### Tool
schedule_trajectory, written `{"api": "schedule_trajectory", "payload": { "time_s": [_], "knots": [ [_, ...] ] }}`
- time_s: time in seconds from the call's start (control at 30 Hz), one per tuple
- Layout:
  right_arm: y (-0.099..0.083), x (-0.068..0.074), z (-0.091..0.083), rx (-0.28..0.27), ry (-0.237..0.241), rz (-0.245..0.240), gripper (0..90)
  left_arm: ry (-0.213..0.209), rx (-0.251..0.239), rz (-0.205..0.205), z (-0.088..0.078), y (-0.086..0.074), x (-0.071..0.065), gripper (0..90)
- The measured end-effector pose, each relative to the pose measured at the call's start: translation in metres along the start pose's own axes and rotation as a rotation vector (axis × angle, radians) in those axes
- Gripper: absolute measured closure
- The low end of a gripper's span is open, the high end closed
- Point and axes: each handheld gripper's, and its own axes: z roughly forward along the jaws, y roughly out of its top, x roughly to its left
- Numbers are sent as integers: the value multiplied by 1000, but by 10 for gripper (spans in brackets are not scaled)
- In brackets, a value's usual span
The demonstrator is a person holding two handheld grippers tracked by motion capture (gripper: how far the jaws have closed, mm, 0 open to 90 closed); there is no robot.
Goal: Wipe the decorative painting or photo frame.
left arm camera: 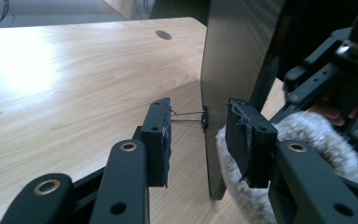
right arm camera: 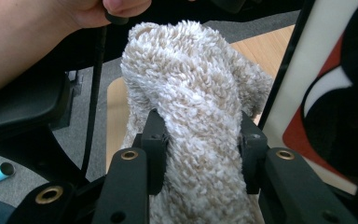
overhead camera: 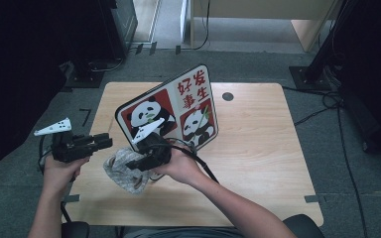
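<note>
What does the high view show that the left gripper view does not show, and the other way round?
The high view shows the printed front of the panda board, with two pandas and red characters, and the right gripper shut on the fluffy cloth in front of it. The left gripper view shows the board's dark back and thin edge, which stands between the open jaws of the left gripper, and a thin wire loop on that edge. Both views share the wooden table, the round hole in it, the cloth and the board.

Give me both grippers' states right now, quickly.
Left gripper: open, jaws either side of the panda board's edge, not pressing.
Right gripper: shut on the fluffy towel.
</note>
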Motion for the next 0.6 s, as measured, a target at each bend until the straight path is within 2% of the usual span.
{"api": "schedule_trajectory", "payload": {
  "time_s": [0.6],
  "knots": [
    [-26,-2,7,0,-15,-4,646,-68,27,62,23,13,-24,585]
  ]
}}
